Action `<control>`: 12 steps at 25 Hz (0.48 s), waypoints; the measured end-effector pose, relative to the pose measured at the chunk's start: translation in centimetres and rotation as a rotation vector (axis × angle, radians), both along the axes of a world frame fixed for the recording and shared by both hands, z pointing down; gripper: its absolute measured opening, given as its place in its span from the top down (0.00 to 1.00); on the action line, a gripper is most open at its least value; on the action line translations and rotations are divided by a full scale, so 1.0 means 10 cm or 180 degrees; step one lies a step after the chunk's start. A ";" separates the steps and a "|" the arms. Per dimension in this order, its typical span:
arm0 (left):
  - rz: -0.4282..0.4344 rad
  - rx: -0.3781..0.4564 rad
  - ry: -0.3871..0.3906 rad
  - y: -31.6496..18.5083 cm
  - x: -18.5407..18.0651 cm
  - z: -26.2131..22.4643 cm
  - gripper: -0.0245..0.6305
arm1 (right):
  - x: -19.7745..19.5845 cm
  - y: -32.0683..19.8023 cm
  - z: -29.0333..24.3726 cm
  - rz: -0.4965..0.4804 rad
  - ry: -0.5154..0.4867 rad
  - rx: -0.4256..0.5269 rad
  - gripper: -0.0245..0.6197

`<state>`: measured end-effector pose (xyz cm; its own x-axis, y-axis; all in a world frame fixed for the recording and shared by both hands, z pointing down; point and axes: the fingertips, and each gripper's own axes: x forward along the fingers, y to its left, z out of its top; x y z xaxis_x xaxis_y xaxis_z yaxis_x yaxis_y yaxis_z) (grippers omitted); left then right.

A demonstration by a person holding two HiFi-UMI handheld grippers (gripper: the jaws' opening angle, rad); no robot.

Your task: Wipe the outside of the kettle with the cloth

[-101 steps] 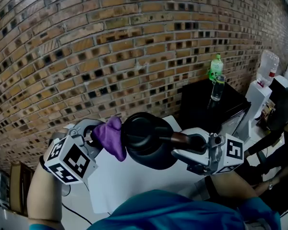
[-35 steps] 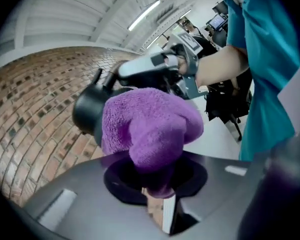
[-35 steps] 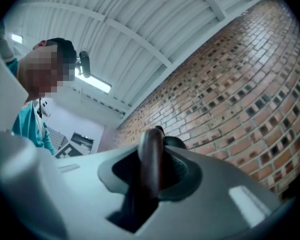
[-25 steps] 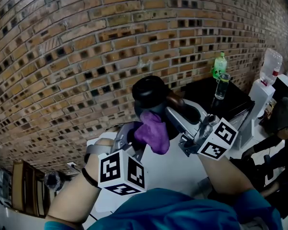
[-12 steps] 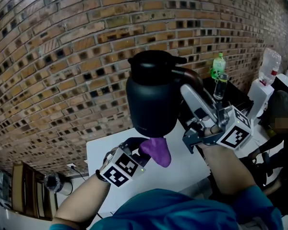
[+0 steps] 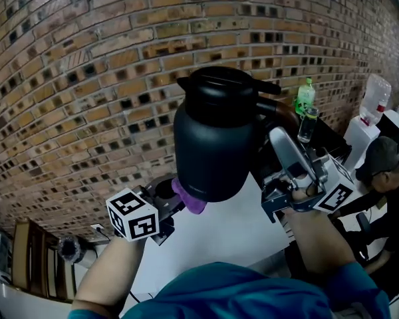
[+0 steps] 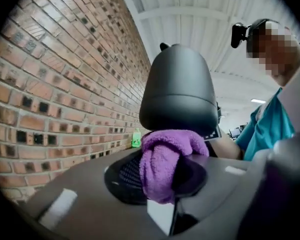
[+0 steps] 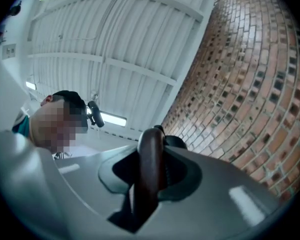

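Note:
A matte black kettle point(image 6: 216, 138) with a brown handle point(image 8: 149, 171) is held up in the air, upright, above the white table point(image 6: 219, 234). My right gripper point(image 6: 284, 145) is shut on that handle, seen from below in the right gripper view. My left gripper point(image 6: 179, 195) is shut on a bunched purple cloth point(image 6: 188, 199), which presses against the kettle's lower left edge. In the left gripper view the purple cloth point(image 7: 165, 161) sits between the pads and meets the kettle's point(image 7: 177, 91) underside.
A brick wall point(image 6: 86, 78) runs close behind the kettle. A green bottle point(image 6: 305, 96) and a clear glass point(image 6: 309, 123) stand on a dark table at the right, near a water dispenser point(image 6: 367, 111). A seated person point(image 6: 386, 171) is at the far right.
The kettle has gone from tilted to upright and risen higher. My left gripper has rolled and swung left, carrying the cloth from under the kettle's base to its lower left edge.

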<state>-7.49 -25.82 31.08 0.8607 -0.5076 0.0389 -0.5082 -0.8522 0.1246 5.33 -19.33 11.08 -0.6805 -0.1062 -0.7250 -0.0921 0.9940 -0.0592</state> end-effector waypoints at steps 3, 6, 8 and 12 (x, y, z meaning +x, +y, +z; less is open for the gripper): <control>-0.0099 0.0022 0.0017 -0.06 -0.13 -0.04 0.84 | 0.01 0.05 -0.02 -0.0016 -0.0003 -0.0002 0.82; -0.0234 -0.0033 0.0018 -0.14 -0.27 0.01 0.84 | 0.01 0.11 -0.06 0.0013 0.0046 0.0053 0.82; -0.0153 -0.0033 -0.0121 -0.06 -0.18 0.10 0.84 | -0.02 0.13 -0.08 -0.0004 0.0054 0.0080 0.82; 0.0317 0.0087 -0.0308 0.29 0.35 0.21 0.84 | -0.10 0.13 -0.02 -0.0014 0.0096 0.0123 0.82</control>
<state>-4.03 -22.97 33.18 0.8998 -0.4217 0.1116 -0.4293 -0.9015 0.0551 4.35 -18.06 10.93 -0.7025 -0.0755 -0.7076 -0.0887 0.9959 -0.0181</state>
